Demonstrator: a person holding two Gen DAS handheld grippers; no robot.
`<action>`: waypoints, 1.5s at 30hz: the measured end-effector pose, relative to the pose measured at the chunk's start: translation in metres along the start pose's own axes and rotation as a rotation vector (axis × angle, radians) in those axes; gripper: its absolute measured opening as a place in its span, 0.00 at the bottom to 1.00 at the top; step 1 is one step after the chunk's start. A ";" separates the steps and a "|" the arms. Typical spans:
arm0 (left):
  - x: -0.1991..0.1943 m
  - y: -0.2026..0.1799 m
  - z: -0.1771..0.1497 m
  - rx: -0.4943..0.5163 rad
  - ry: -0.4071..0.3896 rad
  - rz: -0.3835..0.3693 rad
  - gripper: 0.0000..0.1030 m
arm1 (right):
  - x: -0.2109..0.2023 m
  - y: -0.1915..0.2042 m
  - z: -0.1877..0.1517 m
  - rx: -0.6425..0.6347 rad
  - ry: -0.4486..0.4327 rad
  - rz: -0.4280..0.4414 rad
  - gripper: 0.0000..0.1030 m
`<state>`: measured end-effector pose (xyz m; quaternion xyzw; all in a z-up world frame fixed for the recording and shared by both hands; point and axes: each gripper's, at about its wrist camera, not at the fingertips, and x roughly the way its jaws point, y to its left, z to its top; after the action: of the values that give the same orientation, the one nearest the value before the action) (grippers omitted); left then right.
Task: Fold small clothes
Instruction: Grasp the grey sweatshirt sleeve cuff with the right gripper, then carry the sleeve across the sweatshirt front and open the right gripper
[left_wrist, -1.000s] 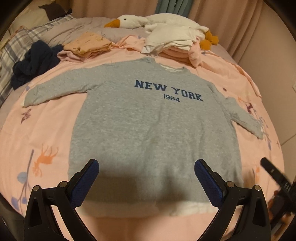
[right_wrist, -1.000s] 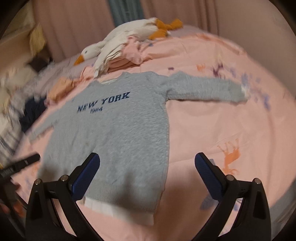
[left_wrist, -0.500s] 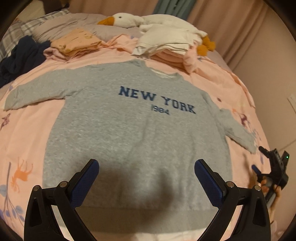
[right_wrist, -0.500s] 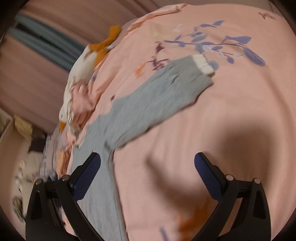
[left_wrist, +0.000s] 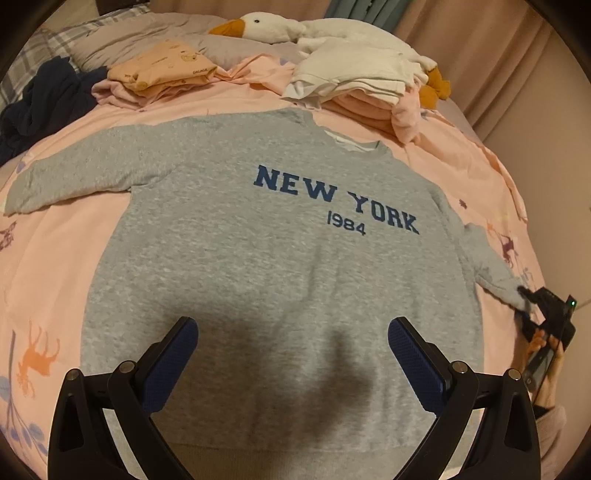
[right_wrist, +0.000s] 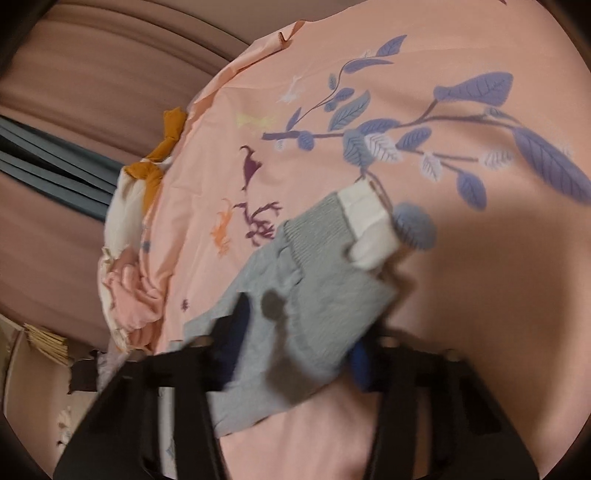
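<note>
A grey sweatshirt (left_wrist: 258, 240) printed NEW YORK 1984 lies flat, front up, on the pink bed sheet (left_wrist: 48, 266), both sleeves spread out. My left gripper (left_wrist: 293, 354) hangs open above its lower body, near the hem, with nothing between the pads. At the right sleeve's end, my right gripper (left_wrist: 526, 308) is closing its jaws. In the blurred right wrist view the grey sleeve (right_wrist: 306, 295) is bunched between the blue pads of the right gripper (right_wrist: 299, 343). The ribbed cuff and its white inner cuff (right_wrist: 369, 221) stick out beyond the pads.
At the bed's far side lie a white plush goose (left_wrist: 295, 26), a folded orange pile (left_wrist: 162, 66), a white-and-pink pile (left_wrist: 351, 77) and a dark navy garment (left_wrist: 44, 99). A person's hand (left_wrist: 546, 350) holds the right gripper. Curtains hang behind.
My right gripper swung right to the sleeve's end, rolled over, and its jaws came in from wide open onto the sleeve. My left gripper drifted a little closer over the sweatshirt, still open.
</note>
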<state>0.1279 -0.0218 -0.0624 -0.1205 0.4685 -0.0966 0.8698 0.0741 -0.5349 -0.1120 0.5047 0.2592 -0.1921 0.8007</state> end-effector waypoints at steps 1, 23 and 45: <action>0.000 0.002 0.000 0.001 -0.002 0.004 0.99 | 0.002 -0.001 0.003 -0.012 -0.001 -0.014 0.22; -0.049 0.128 -0.006 -0.218 -0.057 0.043 0.99 | 0.002 0.316 -0.173 -1.125 -0.095 -0.122 0.18; -0.032 0.247 0.039 -0.574 -0.168 -0.181 0.99 | 0.084 0.300 -0.282 -1.202 0.293 0.037 0.21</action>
<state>0.1570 0.2270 -0.0906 -0.4100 0.3907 -0.0270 0.8237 0.2494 -0.1578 -0.0511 -0.0094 0.4205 0.0727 0.9043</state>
